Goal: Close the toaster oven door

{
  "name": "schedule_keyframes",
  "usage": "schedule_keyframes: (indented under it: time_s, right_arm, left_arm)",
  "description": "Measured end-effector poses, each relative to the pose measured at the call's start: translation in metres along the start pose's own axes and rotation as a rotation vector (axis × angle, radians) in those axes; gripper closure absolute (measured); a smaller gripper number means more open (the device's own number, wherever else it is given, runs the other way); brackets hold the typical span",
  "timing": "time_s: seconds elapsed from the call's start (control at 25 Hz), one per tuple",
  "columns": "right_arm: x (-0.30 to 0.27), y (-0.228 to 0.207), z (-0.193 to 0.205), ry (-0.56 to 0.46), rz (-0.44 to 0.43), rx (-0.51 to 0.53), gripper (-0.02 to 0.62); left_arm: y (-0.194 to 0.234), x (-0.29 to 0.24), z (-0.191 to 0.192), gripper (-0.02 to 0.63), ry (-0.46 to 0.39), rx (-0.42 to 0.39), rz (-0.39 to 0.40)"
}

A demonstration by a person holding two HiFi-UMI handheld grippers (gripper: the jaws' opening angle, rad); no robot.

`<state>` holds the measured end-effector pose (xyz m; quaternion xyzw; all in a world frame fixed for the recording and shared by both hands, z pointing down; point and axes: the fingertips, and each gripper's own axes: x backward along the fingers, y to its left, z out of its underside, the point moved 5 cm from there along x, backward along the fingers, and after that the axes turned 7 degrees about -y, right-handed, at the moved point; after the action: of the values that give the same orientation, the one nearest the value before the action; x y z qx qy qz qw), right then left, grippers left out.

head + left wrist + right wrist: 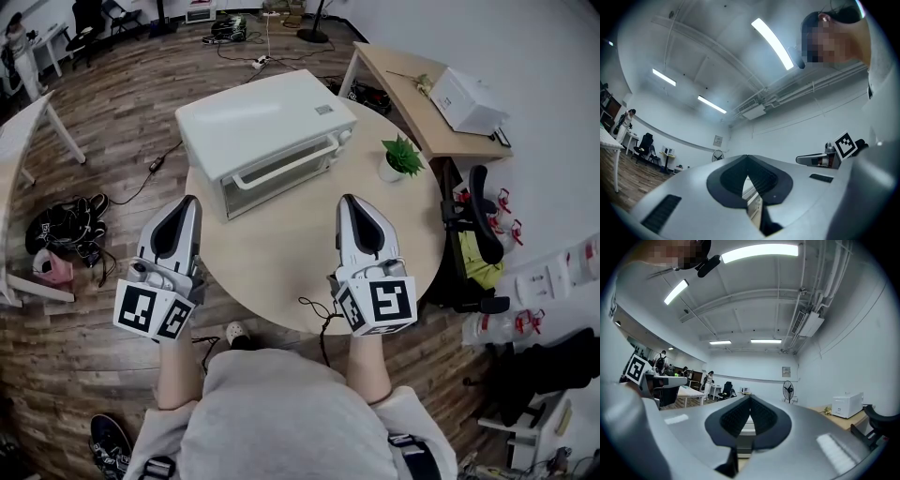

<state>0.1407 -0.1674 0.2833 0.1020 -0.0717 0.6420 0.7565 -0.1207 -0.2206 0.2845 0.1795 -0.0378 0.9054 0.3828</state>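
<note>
The white toaster oven (267,131) stands at the back of the round wooden table (281,272). Its glass door with the white bar handle (286,164) is upright against the body. My left gripper (190,202) hovers in front of the oven's left corner, shut and holding nothing. To the right, my right gripper (349,200) is also shut and empty, a short way in front of the door. In the left gripper view the jaws (747,158) meet at the tips, with a sliver of the oven (751,192) behind them. The right gripper view shows the same: closed jaws (750,397) and the oven (746,427).
A small potted plant (401,157) sits on the table right of the oven. A desk with a white box (466,98) and a black office chair (473,225) stand to the right. Shoes (66,225) lie on the floor at the left. A cable (319,314) hangs over the table's near edge.
</note>
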Motion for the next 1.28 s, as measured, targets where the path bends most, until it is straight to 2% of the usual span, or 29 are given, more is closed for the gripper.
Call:
schedule_keyframes:
  time_s: [0.52, 1.28]
  right_arm:
    - [0.029, -0.007, -0.004, -0.005, 0.019, -0.004, 0.584]
    - [0.054, -0.009, -0.013, -0.019, -0.01, -0.033, 0.584]
  left_arm:
    - [-0.027, 0.009, -0.006, 0.598, 0.001, -0.016, 0.013]
    - [-0.054, 0.03, -0.015, 0.598, -0.014, -0.027, -0.015]
